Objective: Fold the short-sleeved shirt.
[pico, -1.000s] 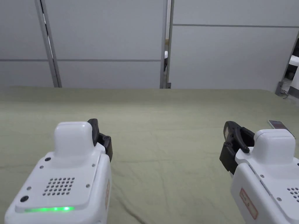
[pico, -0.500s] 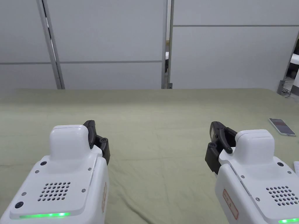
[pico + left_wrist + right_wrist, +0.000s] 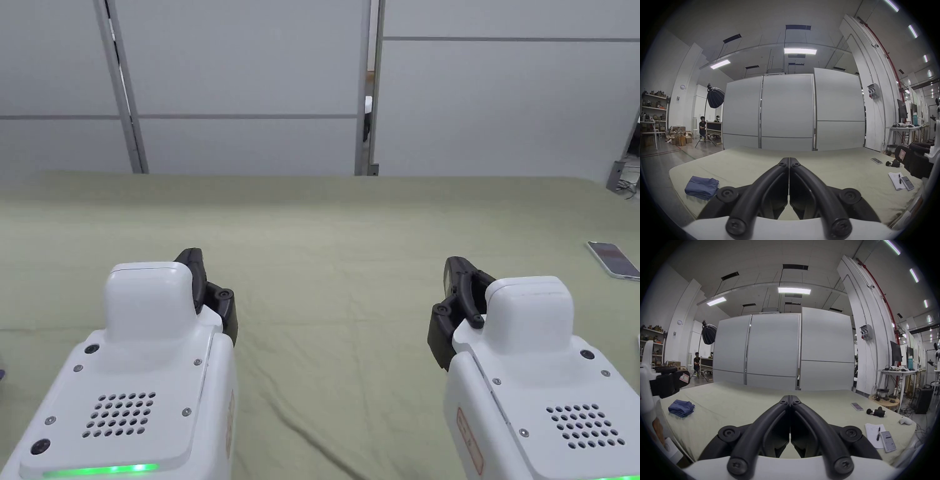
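Observation:
A blue shirt lies bunched and folded near the left edge of the green-covered table; the right gripper view shows the shirt at its left. My left gripper is held above the table with its jaws pressed together and nothing between them. My right gripper is likewise shut and empty. In the head view the left gripper and right gripper hover side by side over the bare table cloth, well apart from the shirt.
A phone lies at the table's right edge. Papers with a pen and a second phone, a black massage gun and a white object sit at the right. Grey partition panels stand behind the table.
The head camera has shifted, so the phone sits farther right. Both grippers stay shut; the right one has come a little leftward and into fuller view.

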{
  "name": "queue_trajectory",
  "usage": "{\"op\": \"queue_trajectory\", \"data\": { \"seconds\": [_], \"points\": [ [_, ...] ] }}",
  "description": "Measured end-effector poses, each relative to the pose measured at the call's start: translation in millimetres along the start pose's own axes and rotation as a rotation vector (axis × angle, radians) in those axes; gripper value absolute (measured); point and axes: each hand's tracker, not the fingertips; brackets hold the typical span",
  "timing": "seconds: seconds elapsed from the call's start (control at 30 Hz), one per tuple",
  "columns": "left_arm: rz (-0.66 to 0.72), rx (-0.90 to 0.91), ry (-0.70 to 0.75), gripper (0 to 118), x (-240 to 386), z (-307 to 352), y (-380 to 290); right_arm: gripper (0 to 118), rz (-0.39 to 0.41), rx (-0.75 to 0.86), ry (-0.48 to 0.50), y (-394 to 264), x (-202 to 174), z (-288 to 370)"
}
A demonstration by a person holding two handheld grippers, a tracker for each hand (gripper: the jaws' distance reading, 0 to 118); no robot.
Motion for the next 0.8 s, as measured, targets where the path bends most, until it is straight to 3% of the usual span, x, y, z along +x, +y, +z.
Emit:
{"op": "queue_trajectory", "data": {
  "seconds": [0.8],
  "points": [
    [-0.001, -0.019, -0.022, 0, 2.7, 2.0, -6.7, 2, -0.006, -0.021, -0.008, 1.2, -2.2, 3.3]
  ]
}}
